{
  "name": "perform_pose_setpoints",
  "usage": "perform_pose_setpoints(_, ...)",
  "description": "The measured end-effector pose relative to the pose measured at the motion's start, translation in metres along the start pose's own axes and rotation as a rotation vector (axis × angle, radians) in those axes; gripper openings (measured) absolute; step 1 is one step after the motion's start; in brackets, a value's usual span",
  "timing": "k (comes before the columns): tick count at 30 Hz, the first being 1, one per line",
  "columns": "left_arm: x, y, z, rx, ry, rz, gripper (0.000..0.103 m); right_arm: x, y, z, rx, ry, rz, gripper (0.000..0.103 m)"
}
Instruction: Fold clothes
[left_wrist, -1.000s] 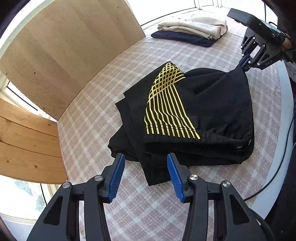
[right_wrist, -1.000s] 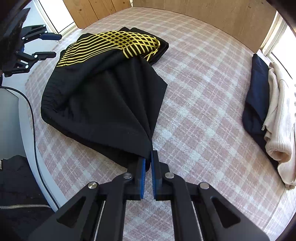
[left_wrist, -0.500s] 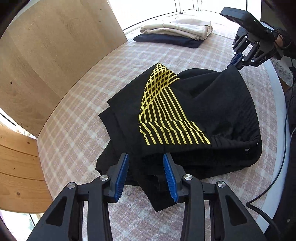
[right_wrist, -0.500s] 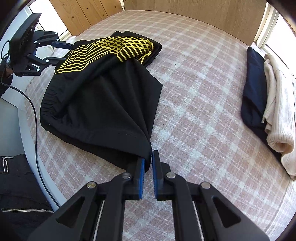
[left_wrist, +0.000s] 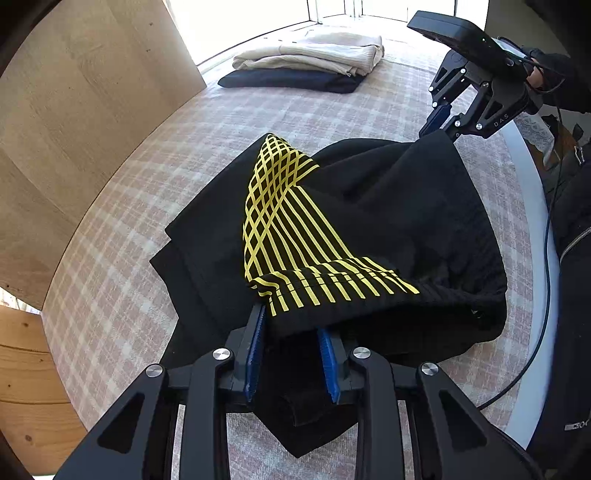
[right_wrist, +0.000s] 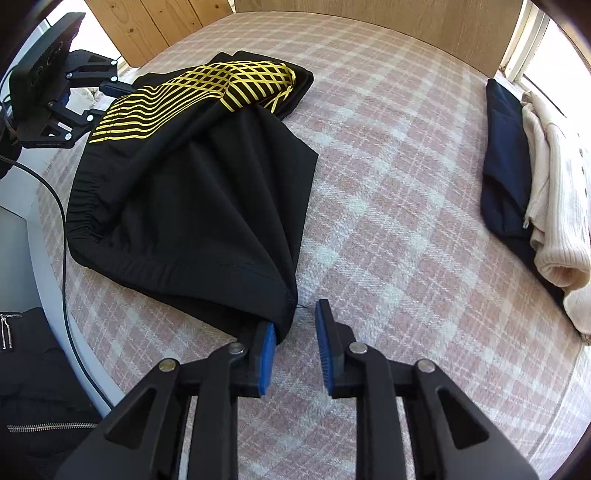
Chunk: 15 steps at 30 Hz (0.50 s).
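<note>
Black shorts with yellow stripes lie bunched on the plaid-covered table; they also show in the right wrist view. My left gripper is open, its blue pads on either side of the striped waistband edge, with cloth between the jaws. My right gripper is open; the shorts' hem corner rests against its left pad. The right gripper also shows in the left wrist view, and the left gripper in the right wrist view.
A folded stack, cream garments on a navy one, lies at the table's far side, also in the right wrist view. Wooden panels border the table. A black cable hangs off the near edge by a dark jacket.
My left gripper moved forward onto the striped waistband, cloth now between its open jaws. My right gripper opened and let go of the hem corner.
</note>
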<state>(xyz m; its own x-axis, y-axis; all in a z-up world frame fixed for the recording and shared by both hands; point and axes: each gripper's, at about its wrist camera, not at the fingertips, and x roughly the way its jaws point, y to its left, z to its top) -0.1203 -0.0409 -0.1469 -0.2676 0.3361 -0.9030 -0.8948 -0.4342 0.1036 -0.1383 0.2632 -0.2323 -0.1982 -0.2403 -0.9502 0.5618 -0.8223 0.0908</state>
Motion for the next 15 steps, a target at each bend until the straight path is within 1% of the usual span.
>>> perform_pose_setpoints(1, 0.0, 0.003, -0.001, -0.027, 0.003, -0.01, 0.021, 0.0, 0.0, 0.001, 0.003, -0.002, -0.002, 0.033)
perform_pose_setpoints(3, -0.004, 0.007, -0.003, -0.079, -0.015, -0.038, 0.019, 0.001, -0.001, 0.003, 0.009, -0.005, -0.006, 0.039)
perform_pose_setpoints(4, -0.007, 0.006, -0.004, -0.084, -0.025, -0.044, 0.015, 0.001, -0.002, 0.004, 0.012, -0.007, -0.008, 0.041)
perform_pose_setpoints(5, -0.009, 0.004, -0.004, -0.083, -0.031, -0.045, 0.003, 0.002, -0.002, 0.005, 0.015, -0.009, -0.009, 0.042)
perform_pose_setpoints(8, -0.013, 0.001, -0.005, -0.098, -0.034, -0.022, 0.003, 0.003, -0.004, 0.008, 0.025, -0.014, -0.015, 0.042)
perform_pose_setpoints(9, -0.015, 0.0, -0.004, -0.112, -0.047, -0.037, 0.003, 0.003, -0.003, 0.009, 0.024, -0.018, -0.015, 0.042)
perform_pose_setpoints(11, -0.024, 0.001, -0.002, -0.165, -0.101, -0.078, 0.003, 0.0, 0.002, 0.007, 0.012, -0.032, -0.007, 0.042)
perform_pose_setpoints(12, -0.03, 0.0, 0.001, -0.188, -0.135, -0.107, 0.003, -0.002, 0.004, 0.006, 0.007, -0.039, -0.003, 0.039)
perform_pose_setpoints(13, -0.036, -0.001, 0.004, -0.21, -0.171, -0.138, 0.003, -0.003, 0.006, 0.005, 0.001, -0.045, 0.0, 0.028)
perform_pose_setpoints(14, -0.043, -0.002, 0.007, -0.233, -0.206, -0.168, 0.003, -0.004, 0.009, 0.005, -0.005, -0.052, 0.004, 0.021)
perform_pose_setpoints(15, -0.048, -0.004, 0.011, -0.247, -0.234, -0.199, 0.003, -0.006, 0.011, 0.004, -0.011, -0.059, 0.008, 0.01)
